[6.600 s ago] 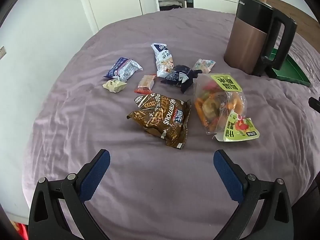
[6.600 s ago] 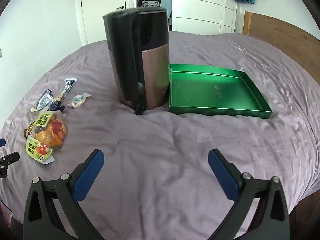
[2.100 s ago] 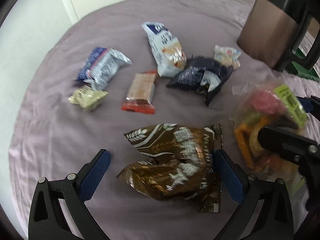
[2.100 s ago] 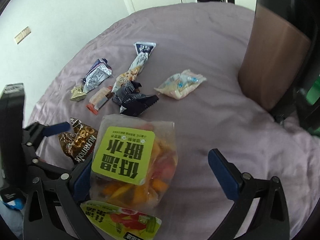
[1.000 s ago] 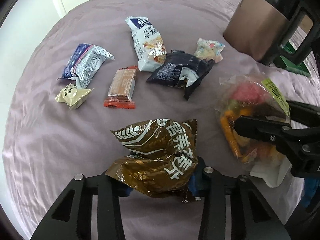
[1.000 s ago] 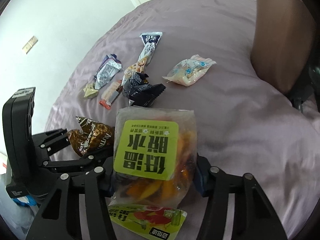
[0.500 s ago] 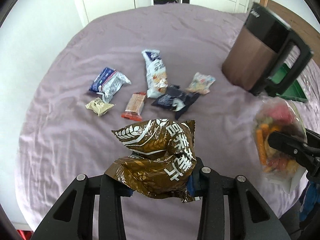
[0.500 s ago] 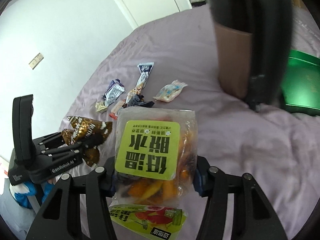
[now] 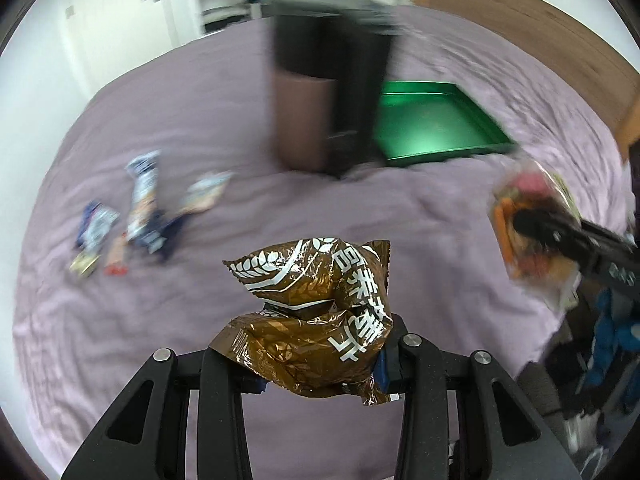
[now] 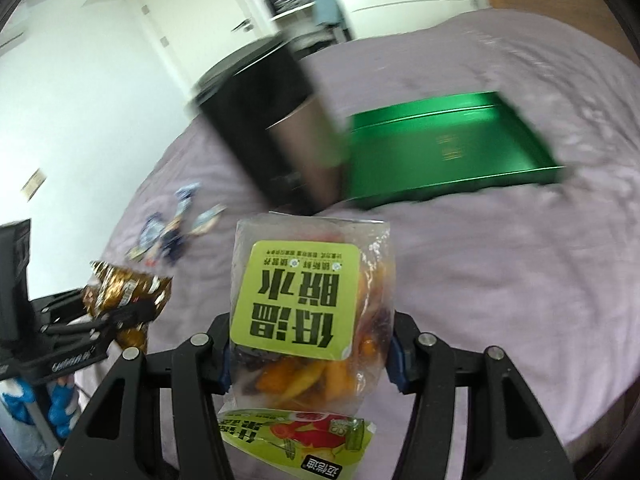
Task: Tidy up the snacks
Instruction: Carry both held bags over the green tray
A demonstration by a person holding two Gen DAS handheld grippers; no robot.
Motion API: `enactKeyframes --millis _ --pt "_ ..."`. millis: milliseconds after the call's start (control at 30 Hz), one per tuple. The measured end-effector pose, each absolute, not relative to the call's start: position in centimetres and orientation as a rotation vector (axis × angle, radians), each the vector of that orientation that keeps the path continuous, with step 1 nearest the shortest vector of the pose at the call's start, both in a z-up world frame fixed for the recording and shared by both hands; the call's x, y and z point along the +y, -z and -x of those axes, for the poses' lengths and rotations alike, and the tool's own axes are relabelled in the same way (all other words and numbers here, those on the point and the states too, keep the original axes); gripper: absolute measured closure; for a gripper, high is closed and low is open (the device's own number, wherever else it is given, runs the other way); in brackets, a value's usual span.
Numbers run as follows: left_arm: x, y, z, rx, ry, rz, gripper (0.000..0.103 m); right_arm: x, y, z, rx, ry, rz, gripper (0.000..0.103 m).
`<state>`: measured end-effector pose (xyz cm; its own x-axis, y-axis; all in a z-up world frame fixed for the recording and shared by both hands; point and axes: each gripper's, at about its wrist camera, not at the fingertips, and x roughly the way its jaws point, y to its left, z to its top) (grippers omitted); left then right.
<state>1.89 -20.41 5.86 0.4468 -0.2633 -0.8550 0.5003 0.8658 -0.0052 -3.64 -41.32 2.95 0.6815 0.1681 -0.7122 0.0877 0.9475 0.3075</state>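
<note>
Both my tongs are now lifted off the bed (image 9: 320,216): left gripper (image 9: 320,364) clamps the brown snack bag (image 9: 316,312), right gripper (image 10: 310,354) the dried-vegetable bag (image 10: 312,300), bound, I judge, for the green tray (image 9: 432,128).

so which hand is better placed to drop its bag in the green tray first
Right, probably. The right gripper, clamped on the clear dried-fruit bag, sits on the green tray side. The left gripper holds the brown bag nearer the kettle.

Both your wrist cameras look down past their fingers, close over the bed (image 9: 248,216); both catch the blurred, seemingly green tray (image 9: 432,128) ahead.
</note>
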Motion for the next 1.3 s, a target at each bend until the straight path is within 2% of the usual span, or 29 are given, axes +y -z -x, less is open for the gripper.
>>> enactKeyframes --millis 233,467,933,1300 --pt "-31.1 -7.4 -3.9 0.948 0.574 -0.303 0.07 -49.5 -5.0 2.4 0.742 0.095 -0.311 0.045" --pt "-38.6 -7.4 -10.3 0.884 0.57 -0.255 0.07 -54.7 -5.0 -3.4 0.691 0.171 -0.271 0.045" --pt "-46.2 -0.8 -21.5 0.77 0.457 -0.228 0.07 -60.1 1.2 -18.1 0.672 0.27 -0.116 0.045" --pt "-47.8 3.0 -23.9 0.766 0.418 -0.187 0.07 -61.0 4.5 -19.9 0.679 0.336 -0.081 0.044"
